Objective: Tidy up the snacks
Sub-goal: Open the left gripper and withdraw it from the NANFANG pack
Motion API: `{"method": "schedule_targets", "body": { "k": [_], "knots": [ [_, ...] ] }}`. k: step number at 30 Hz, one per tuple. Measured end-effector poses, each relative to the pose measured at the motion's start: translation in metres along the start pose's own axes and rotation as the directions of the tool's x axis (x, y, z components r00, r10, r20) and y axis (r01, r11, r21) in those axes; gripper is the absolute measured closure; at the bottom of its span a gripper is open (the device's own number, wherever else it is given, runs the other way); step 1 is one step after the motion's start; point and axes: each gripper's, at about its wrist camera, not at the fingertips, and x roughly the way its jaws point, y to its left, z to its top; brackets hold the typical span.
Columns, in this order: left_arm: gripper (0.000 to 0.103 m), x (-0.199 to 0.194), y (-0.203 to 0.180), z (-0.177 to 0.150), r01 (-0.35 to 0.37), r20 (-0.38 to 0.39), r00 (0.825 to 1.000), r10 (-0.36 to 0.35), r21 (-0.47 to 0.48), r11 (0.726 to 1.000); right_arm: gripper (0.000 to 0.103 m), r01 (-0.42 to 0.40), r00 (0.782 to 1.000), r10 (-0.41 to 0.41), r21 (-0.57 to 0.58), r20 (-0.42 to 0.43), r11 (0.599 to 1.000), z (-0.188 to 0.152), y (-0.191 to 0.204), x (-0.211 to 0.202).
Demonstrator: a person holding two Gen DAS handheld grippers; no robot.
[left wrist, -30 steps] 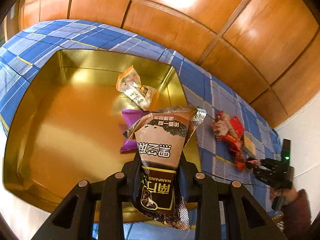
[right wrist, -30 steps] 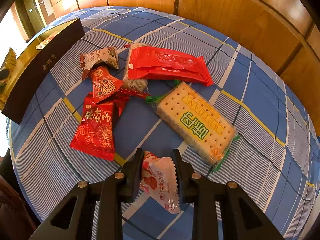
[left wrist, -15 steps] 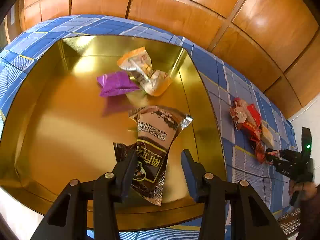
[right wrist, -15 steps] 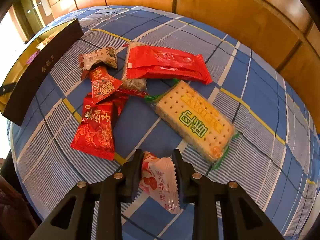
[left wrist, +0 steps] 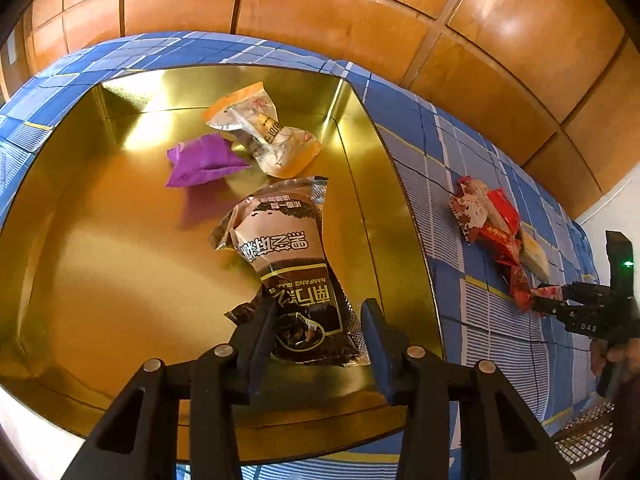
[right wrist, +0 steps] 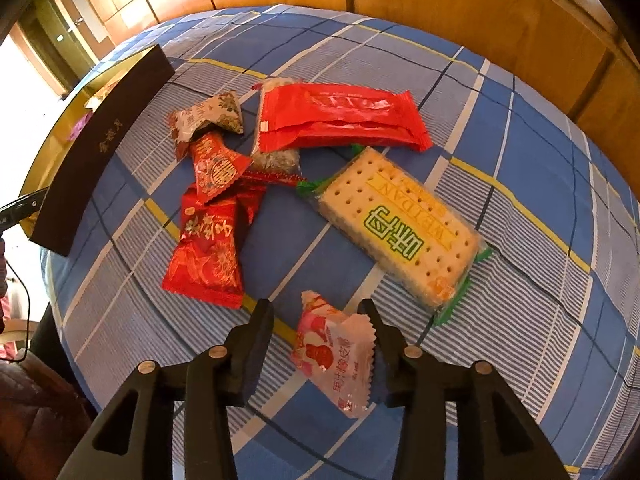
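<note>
Sorting looks partly done — the gold tray (left wrist: 72,280) holds a purple packet (left wrist: 202,158), an orange-trimmed packet (left wrist: 264,132) and a brown sesame packet (left wrist: 288,256), which lies between the wide-open fingers of the left gripper (left wrist: 318,316), apparently let go. To the right, on the blue checked cloth (right wrist: 540,184), five or six snacks wait: red wrappers (right wrist: 208,248), a long red pack (right wrist: 340,120), a cracker pack (right wrist: 400,226). The right gripper (right wrist: 318,316) stands open around a pink candy packet (right wrist: 336,356) — not pinching. The tray's dark outer wall (right wrist: 100,148) must be cleared.
</note>
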Motion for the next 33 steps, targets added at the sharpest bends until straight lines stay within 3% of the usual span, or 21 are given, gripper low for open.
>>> {"method": "schedule_targets", "body": {
  "k": [9, 10, 11, 18, 33],
  "knots": [
    [0.053, -0.013, -0.001, 0.002, -0.036, 0.047, 0.998, 0.035, 0.017, 0.999, 0.059, 0.005, 1.0, -0.005, -0.009, -0.002, 1.0, -0.007, -0.012, -0.009],
    [0.053, -0.013, -0.001, 0.002, -0.039, 0.047, 0.998, 0.038, 0.017, 0.999, 0.068, 0.012, 1.0, -0.012, -0.015, -0.007, 1.0, -0.008, -0.01, -0.008],
    [0.053, -0.014, -0.001, 0.001, -0.044, 0.049, 0.998, 0.043, 0.018, 0.999, 0.069, 0.024, 1.0, -0.025, -0.027, -0.015, 0.999, -0.009, -0.009, -0.007],
    [0.051, -0.015, -0.004, -0.001, -0.09, 0.06, 0.994, 0.088, 0.04, 0.995, 0.069, 0.128, 0.992, -0.128, -0.048, -0.013, 0.991, -0.017, 0.005, -0.009],
    [0.05, -0.032, -0.004, -0.002, -0.168, 0.129, 0.979, 0.16, 0.046, 0.985, 0.069, 0.162, 0.987, -0.162, -0.071, 0.015, 0.984, -0.024, 0.033, -0.002]
  ]
}}
